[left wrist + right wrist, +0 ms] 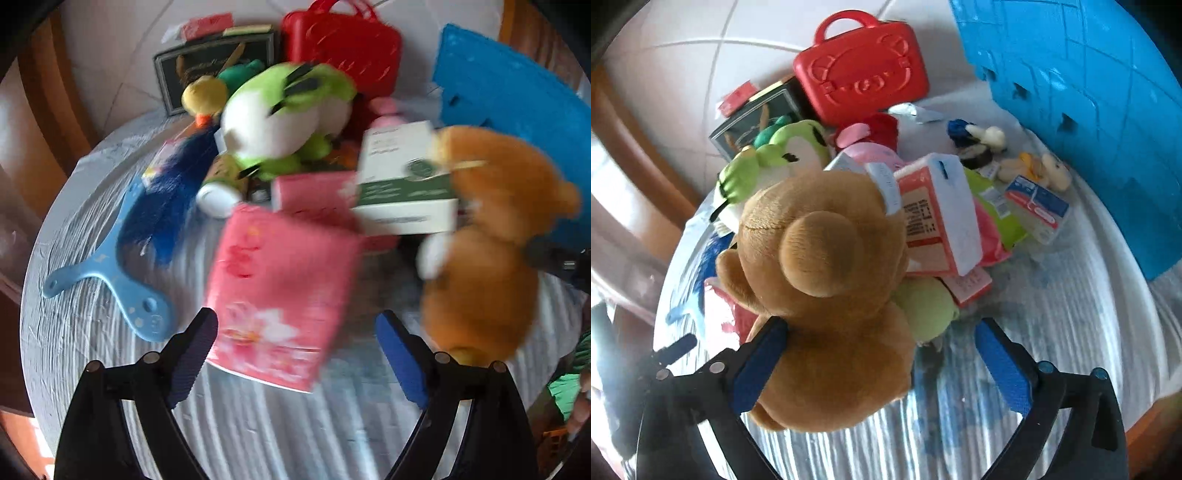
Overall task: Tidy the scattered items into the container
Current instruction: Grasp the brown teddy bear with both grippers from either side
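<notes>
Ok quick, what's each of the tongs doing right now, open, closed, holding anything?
Left tongs: open, astride the near end of the pink pack, not gripping it.
Right tongs: open, one pad against the brown bear, not clamped.

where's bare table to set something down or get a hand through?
Bare cloth lies between the pile and the blue basket, right of the red-and-white box. More at the near table edge, below the pink packet. Crowded: the centre, brown bear to red case.
</notes>
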Action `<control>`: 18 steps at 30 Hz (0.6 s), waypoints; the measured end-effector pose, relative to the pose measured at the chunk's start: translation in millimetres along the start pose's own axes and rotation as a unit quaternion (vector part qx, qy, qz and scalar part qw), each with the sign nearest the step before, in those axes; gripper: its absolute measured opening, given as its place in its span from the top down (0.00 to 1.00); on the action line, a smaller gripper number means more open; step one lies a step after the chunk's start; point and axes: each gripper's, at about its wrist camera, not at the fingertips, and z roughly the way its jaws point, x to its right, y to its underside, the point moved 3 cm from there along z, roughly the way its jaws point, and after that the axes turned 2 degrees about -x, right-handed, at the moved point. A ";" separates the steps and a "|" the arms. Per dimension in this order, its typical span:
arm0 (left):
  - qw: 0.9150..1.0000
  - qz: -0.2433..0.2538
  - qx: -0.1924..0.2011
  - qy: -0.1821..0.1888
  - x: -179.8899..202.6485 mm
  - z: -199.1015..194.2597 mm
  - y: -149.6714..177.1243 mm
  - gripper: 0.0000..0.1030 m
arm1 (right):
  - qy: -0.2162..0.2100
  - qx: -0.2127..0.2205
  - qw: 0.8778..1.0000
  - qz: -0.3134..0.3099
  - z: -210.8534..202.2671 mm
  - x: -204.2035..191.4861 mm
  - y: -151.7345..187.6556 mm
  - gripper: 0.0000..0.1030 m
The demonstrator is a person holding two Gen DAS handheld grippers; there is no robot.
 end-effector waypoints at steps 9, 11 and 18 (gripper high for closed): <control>0.999 -0.002 0.039 0.006 62.2 -21.7 -12.6 0.14 | 0.024 -0.013 0.999 -0.043 -12.1 37.4 -4.1 0.23; 0.998 0.008 0.055 0.003 79.0 -28.4 -16.8 0.14 | 0.014 0.025 0.998 -0.058 -34.9 35.4 -17.8 0.23; 0.997 0.016 0.061 0.046 135.6 -28.5 -20.1 0.14 | -0.004 0.055 0.985 -0.166 -40.4 -7.3 -87.4 0.22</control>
